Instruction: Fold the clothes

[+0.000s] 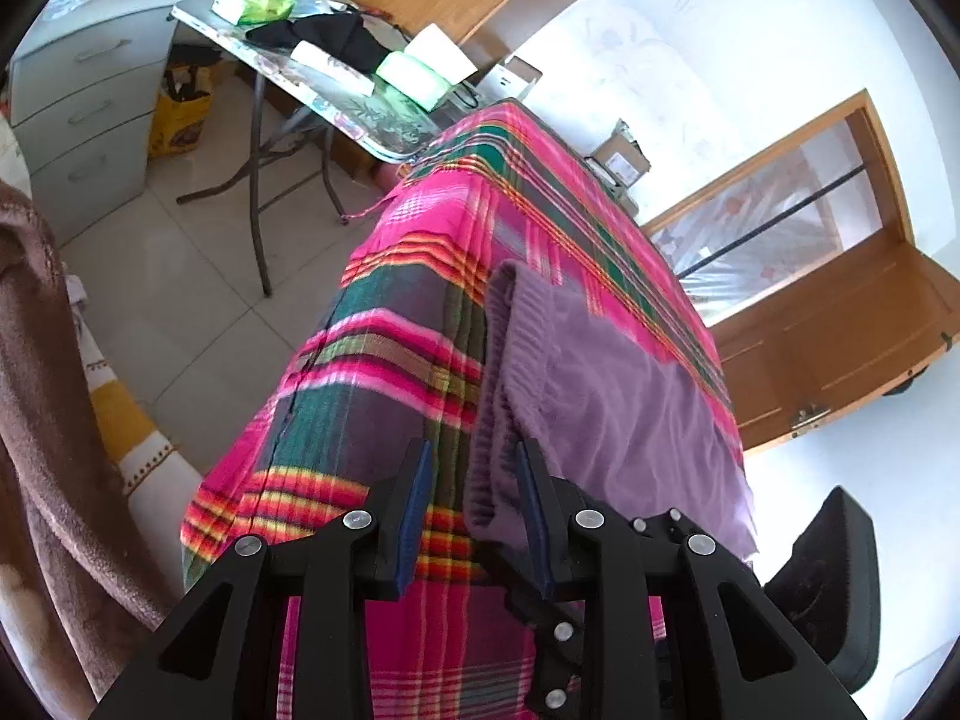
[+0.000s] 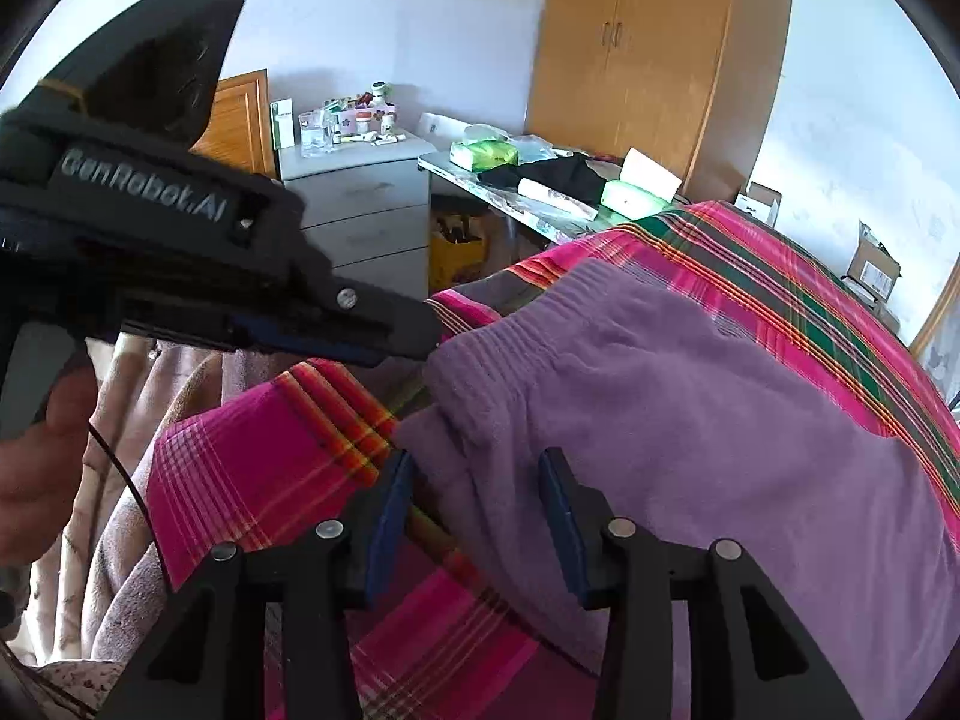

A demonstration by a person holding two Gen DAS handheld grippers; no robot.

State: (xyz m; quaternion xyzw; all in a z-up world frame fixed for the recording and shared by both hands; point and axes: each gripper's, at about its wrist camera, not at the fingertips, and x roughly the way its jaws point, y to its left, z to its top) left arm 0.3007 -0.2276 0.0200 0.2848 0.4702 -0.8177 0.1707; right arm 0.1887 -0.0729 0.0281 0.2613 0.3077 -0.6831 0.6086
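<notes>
Left wrist view: the purple garment (image 1: 606, 384) lies on a surface covered by a pink plaid cloth (image 1: 384, 360), its ribbed hem draped at the near edge. The left gripper (image 1: 474, 468) has its jaws partly apart, with the ribbed hem lying between them; whether the pads press on the fabric cannot be told. Right wrist view: the right gripper (image 2: 474, 480) has its jaws open above the garment's near edge, pads clear of the fabric. Behind the cloth stands a cluttered tabletop (image 1: 336, 102) and a grey drawer unit (image 2: 360, 210).
</notes>
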